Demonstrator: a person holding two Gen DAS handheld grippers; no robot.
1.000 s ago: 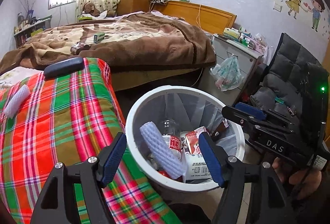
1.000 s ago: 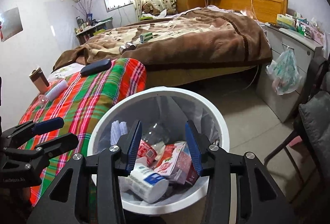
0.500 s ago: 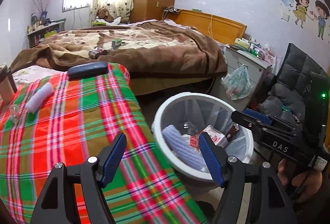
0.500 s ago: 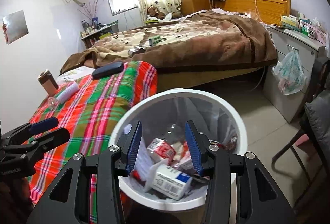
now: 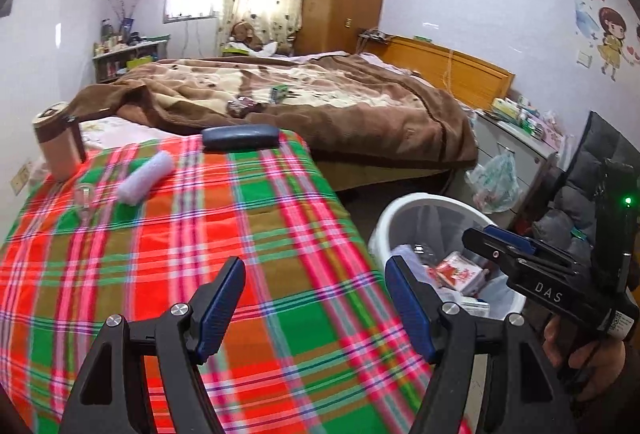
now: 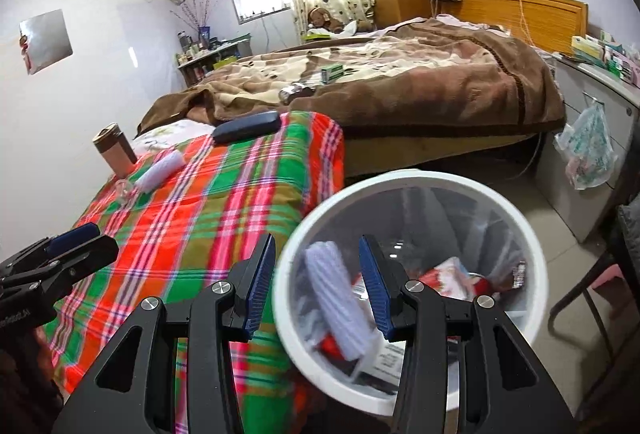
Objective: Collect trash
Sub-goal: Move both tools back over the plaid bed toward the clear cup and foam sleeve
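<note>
A white trash bin point(image 5: 404, 210) point(image 6: 400, 178) stands on the floor beside a table with a plaid cloth point(image 5: 160, 274) and holds cartons and a white foam sleeve point(image 6: 340, 306). On the cloth lie another white foam sleeve point(image 5: 146, 176) point(image 6: 160, 168), a small clear glass point(image 5: 84, 196), a dark case point(image 5: 240, 136) and a brown cup point(image 5: 58, 144). My left gripper point(image 5: 315, 262) point(image 6: 96, 240) hovers open and empty over the cloth's near part. The right gripper point(image 6: 317, 238) point(image 5: 480, 234) is open and empty above the bin's left rim.
A bed with a brown blanket point(image 5: 340, 106) lies behind the table, with a green box point(image 6: 332, 72) and a crumpled wrapper point(image 6: 298, 90) on it. At the right, a plastic bag point(image 6: 588, 150) hangs on a grey cabinet and a dark padded chair point(image 5: 592, 178) stands.
My left gripper has swung left from above the bin to above the plaid cloth. The right gripper has drifted left, from the bin's middle to its left rim. Both stayed open.
</note>
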